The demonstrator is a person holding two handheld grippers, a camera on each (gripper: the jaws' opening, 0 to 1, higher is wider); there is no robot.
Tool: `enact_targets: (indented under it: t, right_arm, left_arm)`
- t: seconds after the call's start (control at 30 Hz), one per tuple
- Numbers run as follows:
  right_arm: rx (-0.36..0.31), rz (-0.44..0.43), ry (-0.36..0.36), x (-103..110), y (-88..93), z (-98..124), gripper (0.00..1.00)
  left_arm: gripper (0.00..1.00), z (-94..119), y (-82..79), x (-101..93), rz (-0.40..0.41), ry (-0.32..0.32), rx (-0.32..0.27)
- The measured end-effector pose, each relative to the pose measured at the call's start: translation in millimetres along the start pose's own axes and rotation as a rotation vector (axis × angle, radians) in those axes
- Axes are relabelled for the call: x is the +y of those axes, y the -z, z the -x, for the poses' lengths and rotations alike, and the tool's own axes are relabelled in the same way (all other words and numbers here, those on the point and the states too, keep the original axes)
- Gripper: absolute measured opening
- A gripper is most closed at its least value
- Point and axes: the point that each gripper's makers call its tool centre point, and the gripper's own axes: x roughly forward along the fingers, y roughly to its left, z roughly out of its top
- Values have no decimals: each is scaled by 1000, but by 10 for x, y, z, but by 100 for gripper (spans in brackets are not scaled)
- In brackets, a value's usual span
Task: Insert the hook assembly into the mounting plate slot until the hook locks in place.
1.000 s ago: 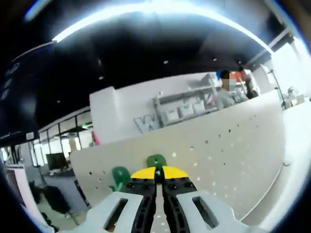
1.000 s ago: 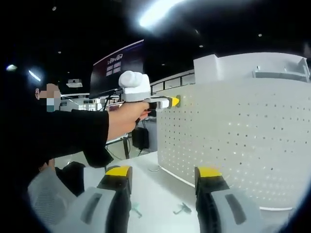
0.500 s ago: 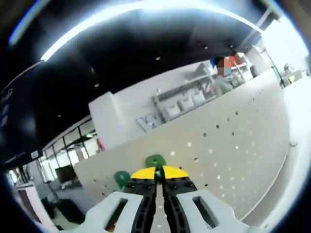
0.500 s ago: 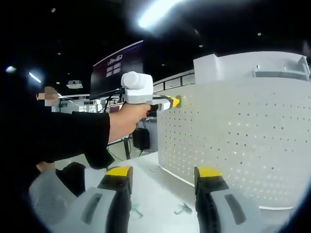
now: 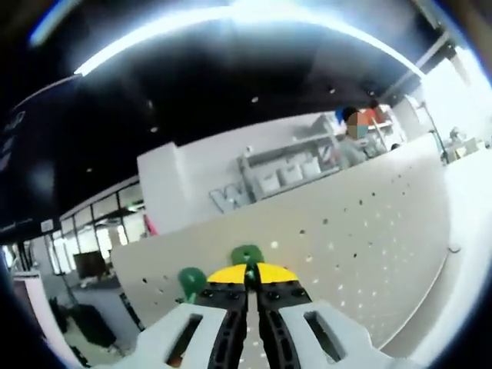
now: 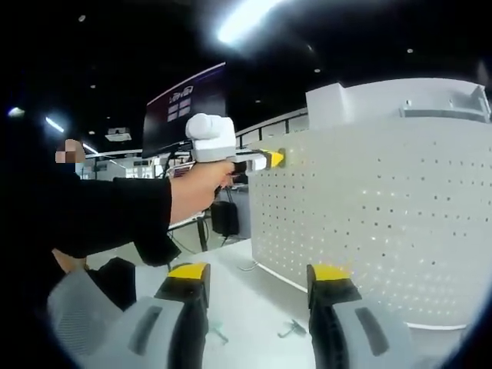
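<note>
In the left gripper view my left gripper (image 5: pixel 247 274) is shut, its yellow tips pinched on a green hook (image 5: pixel 247 254) that presses against the white perforated mounting plate (image 5: pixel 369 246). A second green hook (image 5: pixel 191 280) sits on the plate just to its left. The right gripper view has the left gripper (image 6: pixel 265 160), held by a person's hand (image 6: pixel 198 188), with its tips at the upper left corner of the mounting plate (image 6: pixel 384 223). My right gripper (image 6: pixel 259 274) stands open and low in front of the plate, with nothing between its jaws.
Two small loose hooks (image 6: pixel 290 329) lie on the white table (image 6: pixel 246 307) at the foot of the plate. The person's dark sleeve (image 6: pixel 92 219) crosses the left of the right gripper view. Shelving (image 5: pixel 284 165) and another person stand beyond the plate.
The left gripper view tilted and swung back; the left gripper stays shut on the hook at the same spot of the plate. The right gripper has hardly moved.
</note>
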Motion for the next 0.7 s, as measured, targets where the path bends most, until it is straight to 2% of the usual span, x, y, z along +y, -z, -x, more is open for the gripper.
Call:
enact_targets:
  t: [0.03, 0.13, 0.47, 0.57, 0.6, 0.63, 0.7]
  right_arm:
    - [1, -1, 0, 0, 3, 0, 49]
    - [2, -3, -3, 14, 10, -5, 49]
    - [3, -6, -6, 15, 14, -2, 48]
    - [1, -5, -9, 22, 3, -5, 48]
    - [1, -5, -9, 24, 3, -5, 49]
    - [1, -5, -10, 25, 5, -7, 49]
    - [3, -5, -10, 27, 10, -8, 49]
  left_arm:
    - [2, -10, 8, -2, -33, -2, 13]
    - [2, -17, 27, 4, -2, 2, 13]
    - [3, -45, 66, -9, -23, 2, 4]
    - [3, -54, 58, -13, -74, 4, 14]
    - [3, -58, 119, -34, -108, 19, 57]
    - [3, -70, 79, -35, -138, 6, 39]
    - [4, -67, 74, -39, -122, 2, 37]
